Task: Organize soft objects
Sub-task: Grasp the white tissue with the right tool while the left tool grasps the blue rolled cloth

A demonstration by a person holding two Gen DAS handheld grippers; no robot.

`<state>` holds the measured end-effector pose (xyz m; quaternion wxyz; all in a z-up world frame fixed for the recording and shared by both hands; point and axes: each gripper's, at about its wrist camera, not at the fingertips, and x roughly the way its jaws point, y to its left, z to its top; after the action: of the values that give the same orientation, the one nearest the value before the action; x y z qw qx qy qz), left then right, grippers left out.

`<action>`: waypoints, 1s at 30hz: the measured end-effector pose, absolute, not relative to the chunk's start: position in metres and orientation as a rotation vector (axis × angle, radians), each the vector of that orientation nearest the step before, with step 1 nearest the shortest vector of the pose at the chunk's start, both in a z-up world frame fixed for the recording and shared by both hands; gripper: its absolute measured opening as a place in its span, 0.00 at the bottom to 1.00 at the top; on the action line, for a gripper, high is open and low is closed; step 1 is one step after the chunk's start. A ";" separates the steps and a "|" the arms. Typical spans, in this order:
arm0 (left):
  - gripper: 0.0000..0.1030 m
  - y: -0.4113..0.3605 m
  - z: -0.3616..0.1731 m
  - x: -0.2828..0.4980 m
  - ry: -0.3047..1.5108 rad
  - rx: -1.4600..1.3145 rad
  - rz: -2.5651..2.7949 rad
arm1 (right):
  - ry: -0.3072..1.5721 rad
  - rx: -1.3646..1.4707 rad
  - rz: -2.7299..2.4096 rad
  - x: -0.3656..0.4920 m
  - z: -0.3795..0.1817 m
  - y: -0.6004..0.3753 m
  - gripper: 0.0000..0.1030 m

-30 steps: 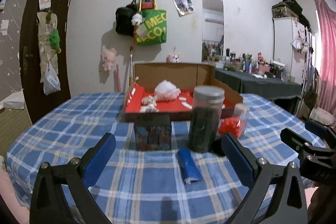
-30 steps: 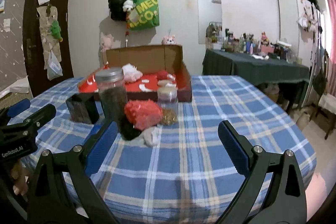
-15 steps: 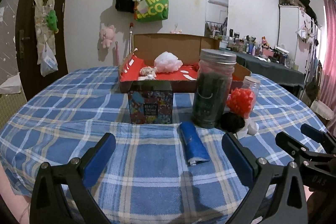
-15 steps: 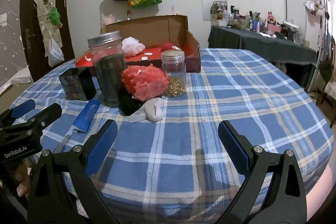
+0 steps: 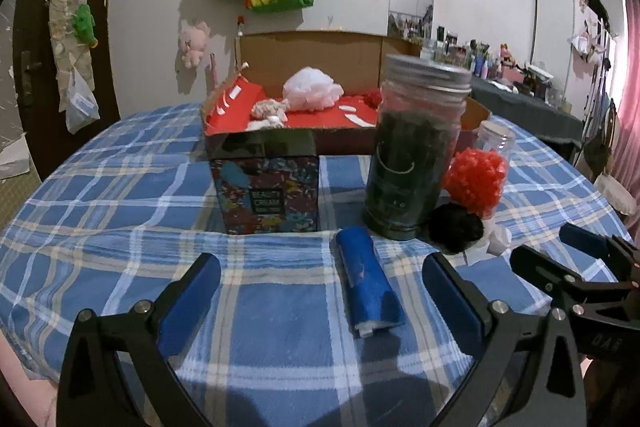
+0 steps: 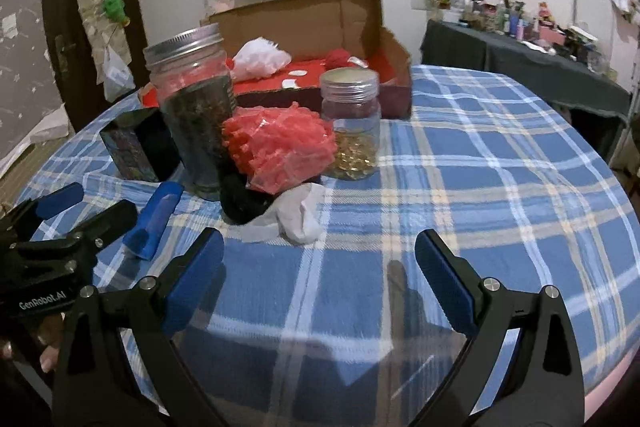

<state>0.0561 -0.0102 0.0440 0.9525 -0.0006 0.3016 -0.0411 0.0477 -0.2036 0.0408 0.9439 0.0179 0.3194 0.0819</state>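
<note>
Both tools hover low over the tabletop [image 5: 120, 187], which carries a blue plaid cloth. The left hand-held gripper [image 5: 320, 291] has its blue-padded jaws spread wide and holds nothing; a rolled blue cloth [image 5: 370, 287] lies between them, toward 1 o'clock, touching neither. The right hand-held gripper [image 6: 320, 267] is also spread wide and holds nothing, over bare cloth.

From the left wrist view, the tall glass jar with a metal lid and dark contents [image 5: 416, 151] stands at 1 o'clock beyond the roll, and a dark printed carton box [image 5: 266, 193] stands at 11 o'clock. A black fluffy ball [image 5: 456, 227] rests just beside the jar's foot, with a red crinkled mesh puff [image 5: 476, 181] above it.

Only the right wrist view shows clearly the small clear plastic jar with golden pieces [image 6: 352, 131] behind the puff, and a crumpled white cloth [image 6: 300, 213] lying at 11 o'clock, near the black ball.

At 12 o'clock an open cardboard box with red lining [image 5: 320, 129] holds a white fluffy puff [image 5: 312, 91]. Only the left view shows the small beige soft item [image 5: 268, 111] just beside it.
</note>
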 end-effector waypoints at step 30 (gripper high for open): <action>0.25 -0.025 0.037 0.072 0.712 -0.014 -0.273 | 0.617 0.055 0.312 0.039 0.042 -0.193 0.10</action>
<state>0.0718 -0.0248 0.0373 0.9281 -0.0067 0.3476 -0.1330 0.0391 -0.1928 0.0420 0.9405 0.0267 0.3022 0.1528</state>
